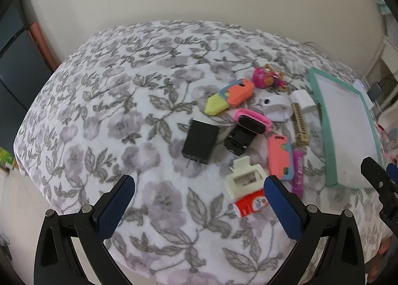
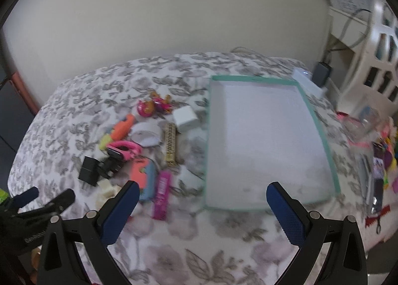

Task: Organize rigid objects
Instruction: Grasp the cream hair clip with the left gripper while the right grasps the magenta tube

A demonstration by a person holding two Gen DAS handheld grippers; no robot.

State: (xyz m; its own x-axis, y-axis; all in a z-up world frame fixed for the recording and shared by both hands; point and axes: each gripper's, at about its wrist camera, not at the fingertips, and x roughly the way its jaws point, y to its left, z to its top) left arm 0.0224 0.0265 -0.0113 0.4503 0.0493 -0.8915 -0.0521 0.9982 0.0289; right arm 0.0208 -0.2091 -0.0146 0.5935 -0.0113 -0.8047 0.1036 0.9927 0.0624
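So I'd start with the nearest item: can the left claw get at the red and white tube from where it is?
Probably yes: the left claw is open, and the red and white tube lies uncovered beside its right finger.

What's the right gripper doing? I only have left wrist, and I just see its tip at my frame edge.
Observer: The right gripper is open with nothing between its fingers, and it points at the near rim of the teal tray.
Operator: Anything past the tray's right side? My view cuts off there.
Observer: Yes. Colourful clutter lies on the bedspread beyond the tray's right rim. It is too blurred to name the pieces.
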